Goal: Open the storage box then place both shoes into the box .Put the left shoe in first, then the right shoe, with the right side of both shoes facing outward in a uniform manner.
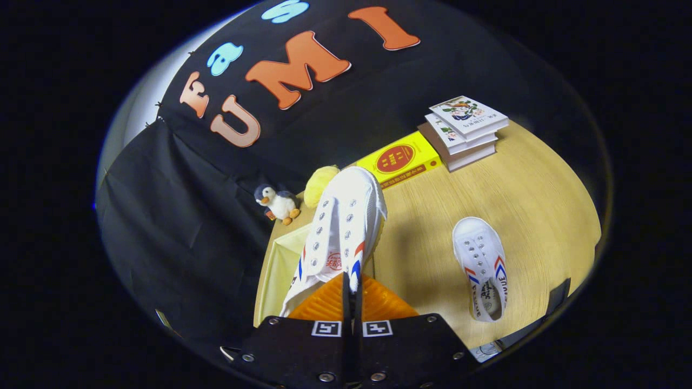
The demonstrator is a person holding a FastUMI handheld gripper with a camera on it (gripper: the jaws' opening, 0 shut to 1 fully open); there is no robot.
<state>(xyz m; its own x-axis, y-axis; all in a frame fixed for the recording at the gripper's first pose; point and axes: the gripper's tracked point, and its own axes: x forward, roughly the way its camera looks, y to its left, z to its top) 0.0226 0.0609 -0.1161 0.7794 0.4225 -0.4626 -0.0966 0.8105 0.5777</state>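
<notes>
My gripper point(351, 286) is shut on the collar edge of a white canvas shoe point(346, 221) with red and blue stripes, held up off the wooden table point(540, 216) with its toe pointing away from me. Beneath and left of the held shoe lies the storage box point(281, 259), pale and open, at the table's left edge. A second matching white shoe point(483, 265) rests flat on the table to the right of my fingers, toe pointing away.
A yellow book point(400, 159) and a stack of books point(465, 132) lie at the far side of the table. A toy penguin point(278, 204) and a yellow plush point(319, 183) sit beyond the box. Black cloth walls the left.
</notes>
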